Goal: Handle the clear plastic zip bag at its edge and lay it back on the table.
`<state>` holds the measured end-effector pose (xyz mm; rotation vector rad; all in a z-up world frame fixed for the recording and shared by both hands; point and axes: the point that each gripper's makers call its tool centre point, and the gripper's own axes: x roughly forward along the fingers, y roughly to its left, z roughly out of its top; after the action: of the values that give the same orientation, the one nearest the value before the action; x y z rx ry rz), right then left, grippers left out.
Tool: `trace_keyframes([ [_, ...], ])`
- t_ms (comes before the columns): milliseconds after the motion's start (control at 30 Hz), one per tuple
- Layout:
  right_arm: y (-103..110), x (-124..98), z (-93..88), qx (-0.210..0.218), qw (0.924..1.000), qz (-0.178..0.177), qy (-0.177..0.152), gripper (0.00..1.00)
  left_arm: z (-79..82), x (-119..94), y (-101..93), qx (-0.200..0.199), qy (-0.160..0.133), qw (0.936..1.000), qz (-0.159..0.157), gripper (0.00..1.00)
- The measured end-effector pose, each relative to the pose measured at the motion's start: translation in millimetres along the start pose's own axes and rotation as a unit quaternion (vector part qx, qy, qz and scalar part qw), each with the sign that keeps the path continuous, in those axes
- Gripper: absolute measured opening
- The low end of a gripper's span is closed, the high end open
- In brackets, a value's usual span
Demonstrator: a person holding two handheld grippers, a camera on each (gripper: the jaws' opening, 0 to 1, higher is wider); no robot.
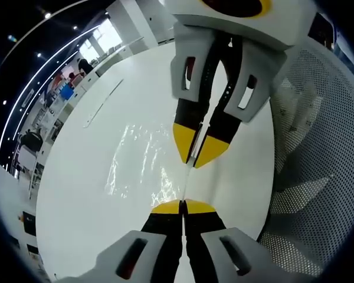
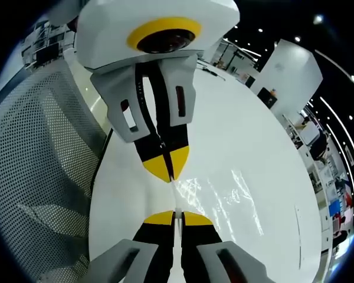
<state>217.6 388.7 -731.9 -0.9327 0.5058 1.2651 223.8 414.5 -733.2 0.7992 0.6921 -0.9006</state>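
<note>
Left claw: my left gripper, with yellow-tipped black jaws, is pressed together on the near edge of the clear plastic zip bag; a thin strip of film runs up out of the tips.
Right claw: my right gripper, of the same yellow-and-black build, is likewise clamped on that edge, with film rising between its tips.
Facing claws: each gripper meets the other nose to nose, tips just apart, the bag's edge stretched between them. In the left gripper view the right gripper comes down from the top; in the right gripper view the left gripper does the same.
Bag: the rest of the glossy, wrinkled sheet spreads away from my claws over the white round table, near the table edge that borders the chair. I cannot tell whether the body lies flat or hangs slightly lifted.
Beside the table: a grey mesh office chair stands just past that edge.
Step in hand: I judge this as holding the edge with both claws, the laying down not yet finished.
Next move: lower both claws together so the edge settles flat, then part the jaws without dragging the film.
Writing: none that I can read on the bag, grippers or table.
</note>
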Motion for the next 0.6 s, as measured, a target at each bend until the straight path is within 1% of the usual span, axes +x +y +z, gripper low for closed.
trace_keyframes([
  [267,0.1,-1.7,0.0,-0.002,1.0000,-0.002,0.000,0.00,0.6,-0.7,-0.9,-0.001,0.000,1.0000,0.000,0.00],
  [600,-0.1,-3.2,-2.7,0.007,0.9999,-0.007,-0.004,0.00,1.9,-0.5,-1.6,-0.003,-0.001,1.0000,0.002,0.00],
])
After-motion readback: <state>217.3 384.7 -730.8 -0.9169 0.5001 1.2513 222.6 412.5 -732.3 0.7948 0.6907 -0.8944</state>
